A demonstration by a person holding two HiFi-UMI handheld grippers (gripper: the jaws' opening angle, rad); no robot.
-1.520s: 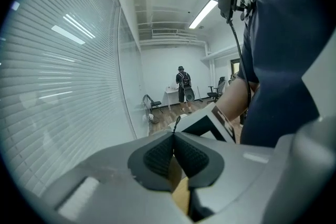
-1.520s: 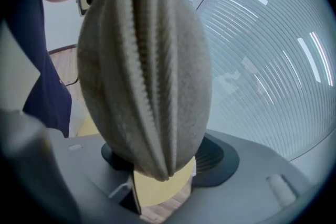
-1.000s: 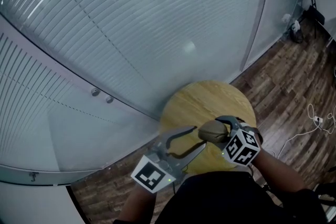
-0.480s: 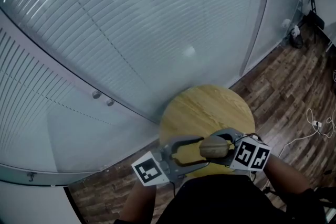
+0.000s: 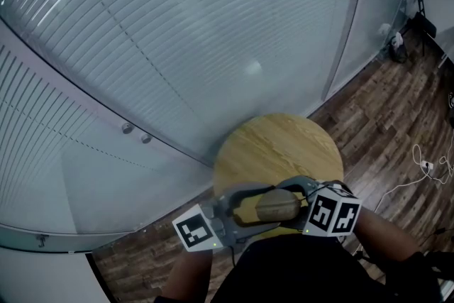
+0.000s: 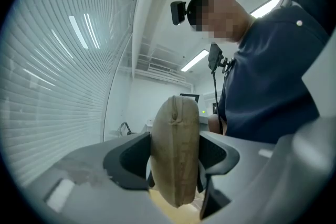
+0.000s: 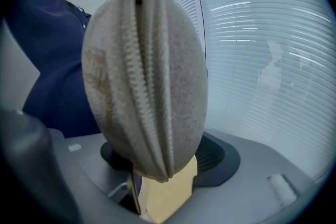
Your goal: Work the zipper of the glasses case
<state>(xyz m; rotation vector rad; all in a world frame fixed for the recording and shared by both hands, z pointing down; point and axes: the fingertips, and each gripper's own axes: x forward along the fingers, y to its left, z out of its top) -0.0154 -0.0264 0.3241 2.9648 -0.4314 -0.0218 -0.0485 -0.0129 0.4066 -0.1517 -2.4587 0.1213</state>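
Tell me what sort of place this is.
Probably an office or lab interior: a striped frosted glass partition wall, a wood-plank floor with loose cables, a small round wooden table, and ceiling strip lights in the left gripper view.

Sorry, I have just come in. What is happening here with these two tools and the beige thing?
A person holds a gripper in each hand over a round wooden table. The right gripper clamps a beige glasses case, whose zipper looks closed where it shows. The left gripper has just been opening its jaws, which stand wide around the case's other end.
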